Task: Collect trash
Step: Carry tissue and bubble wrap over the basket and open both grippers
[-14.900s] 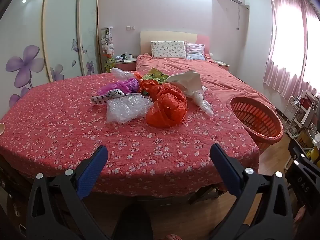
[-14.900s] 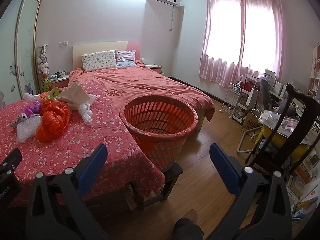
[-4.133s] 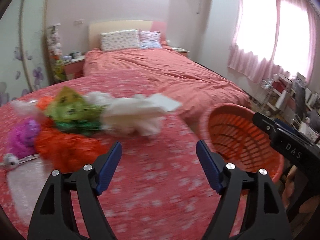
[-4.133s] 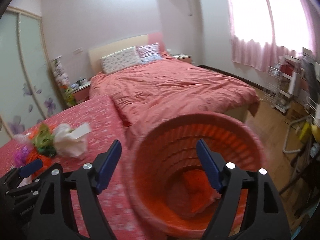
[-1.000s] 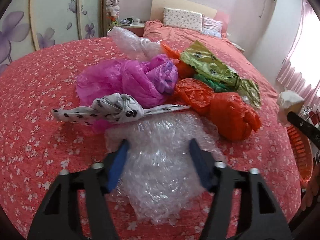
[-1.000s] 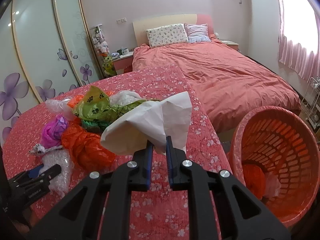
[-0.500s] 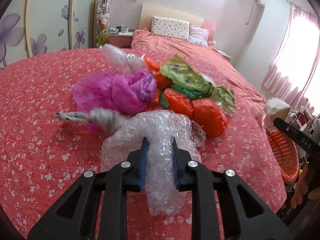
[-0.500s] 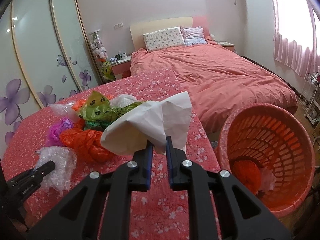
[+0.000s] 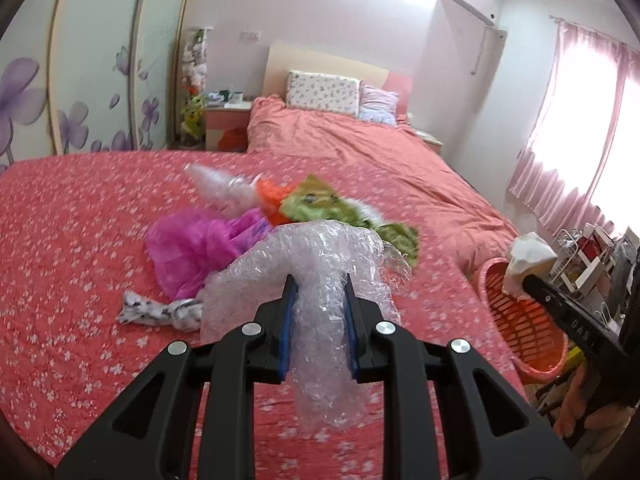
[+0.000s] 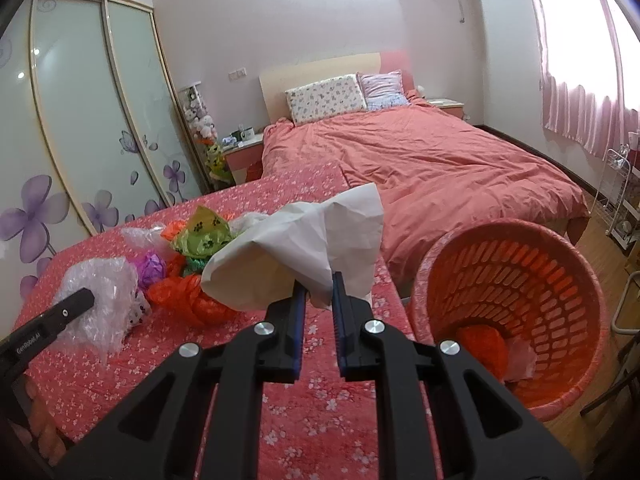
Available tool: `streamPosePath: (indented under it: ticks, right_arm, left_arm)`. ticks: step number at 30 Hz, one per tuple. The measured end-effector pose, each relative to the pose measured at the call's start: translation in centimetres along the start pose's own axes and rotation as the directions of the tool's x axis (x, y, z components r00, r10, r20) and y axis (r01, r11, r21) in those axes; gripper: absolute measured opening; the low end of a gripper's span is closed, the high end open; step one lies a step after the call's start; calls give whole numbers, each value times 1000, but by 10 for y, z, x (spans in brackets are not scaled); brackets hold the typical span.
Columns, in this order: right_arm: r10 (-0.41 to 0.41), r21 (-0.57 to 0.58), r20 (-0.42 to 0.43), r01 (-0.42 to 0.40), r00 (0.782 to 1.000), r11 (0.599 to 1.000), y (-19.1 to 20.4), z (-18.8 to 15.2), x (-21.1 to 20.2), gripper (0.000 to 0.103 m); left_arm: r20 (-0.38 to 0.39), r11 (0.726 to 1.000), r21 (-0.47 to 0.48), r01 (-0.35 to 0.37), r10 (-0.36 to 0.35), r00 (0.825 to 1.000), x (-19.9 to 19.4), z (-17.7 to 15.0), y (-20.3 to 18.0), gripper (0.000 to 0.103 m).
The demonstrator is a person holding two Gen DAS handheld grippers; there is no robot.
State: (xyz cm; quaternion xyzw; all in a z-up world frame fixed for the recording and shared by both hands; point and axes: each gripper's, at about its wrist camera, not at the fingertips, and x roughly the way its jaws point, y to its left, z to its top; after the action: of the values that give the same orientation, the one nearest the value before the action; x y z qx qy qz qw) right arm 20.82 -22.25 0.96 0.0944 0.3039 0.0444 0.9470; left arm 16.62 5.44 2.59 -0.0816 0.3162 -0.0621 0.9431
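Note:
My left gripper (image 9: pixel 319 286) is shut on a wad of clear bubble wrap (image 9: pixel 320 276) and holds it above the red floral cover (image 9: pixel 72 256). My right gripper (image 10: pixel 319 284) is shut on crumpled white paper (image 10: pixel 296 252), held up left of the orange laundry basket (image 10: pixel 516 280), which holds orange and pale trash. Still on the cover lie a magenta bag (image 9: pixel 200 240), a green foil bag (image 10: pixel 202 236), an orange bag (image 10: pixel 188 300) and a spotted cloth (image 9: pixel 160 310). The basket also shows in the left wrist view (image 9: pixel 520 320).
A pink bed (image 10: pixel 432 160) with pillows lies behind. Wardrobe doors with purple flowers (image 10: pixel 80 132) stand on the left. A nightstand (image 9: pixel 226 122) is by the headboard. A wire rack (image 10: pixel 620 196) and pink curtains (image 10: pixel 580 92) are on the right.
My left gripper closed on the bubble wrap and has lifted it off the cover. My right gripper, still holding the white paper, has moved nearer the basket.

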Motion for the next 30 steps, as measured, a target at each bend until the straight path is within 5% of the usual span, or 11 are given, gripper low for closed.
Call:
streamPosePath:
  ticks: [11,30]
  right_arm:
    - [-82,81,39,78,996,994,-48,0,-30,14]
    - [-230,232,38,215,972,949,-151,-10,-43,14]
  left_arm:
    - [-3,990,65,125,-125,992,15,10,-63,21]
    - [-99,933,191,305,-291,952,60,-6,-176,21]
